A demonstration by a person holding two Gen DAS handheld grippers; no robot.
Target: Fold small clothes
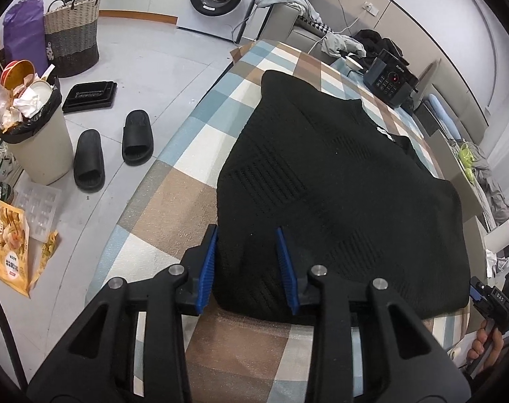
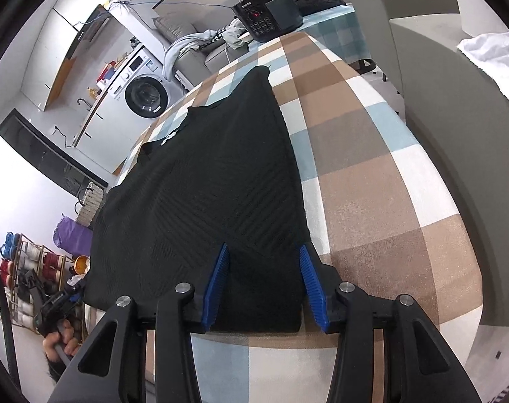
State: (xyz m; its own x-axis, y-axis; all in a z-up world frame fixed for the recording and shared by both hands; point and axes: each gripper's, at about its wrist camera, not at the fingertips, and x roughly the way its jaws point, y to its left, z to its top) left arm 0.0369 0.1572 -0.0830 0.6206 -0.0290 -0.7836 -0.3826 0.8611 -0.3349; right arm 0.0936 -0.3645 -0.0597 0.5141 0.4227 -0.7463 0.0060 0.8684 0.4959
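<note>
Blue-padded left claw (image 1: 247, 265) and right claw (image 2: 264, 280) each straddle a near corner of the black knit top (image 1: 338, 181), jaws apart, apparently not yet pinching. It lies flat on the checked counter (image 1: 174, 201); slippers (image 1: 113, 147) sit on the floor beyond.

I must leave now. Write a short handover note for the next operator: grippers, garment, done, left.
Left gripper: fingers apart, straddling the near-left hem corner of the black knit top, no grip visible.
Right gripper: fingers apart over the near-right hem corner, no grip visible.
Top lies flat on the checked table cover, collar at the far end.
Done: spread out.
Left: pinch both corners, then fold.
</note>
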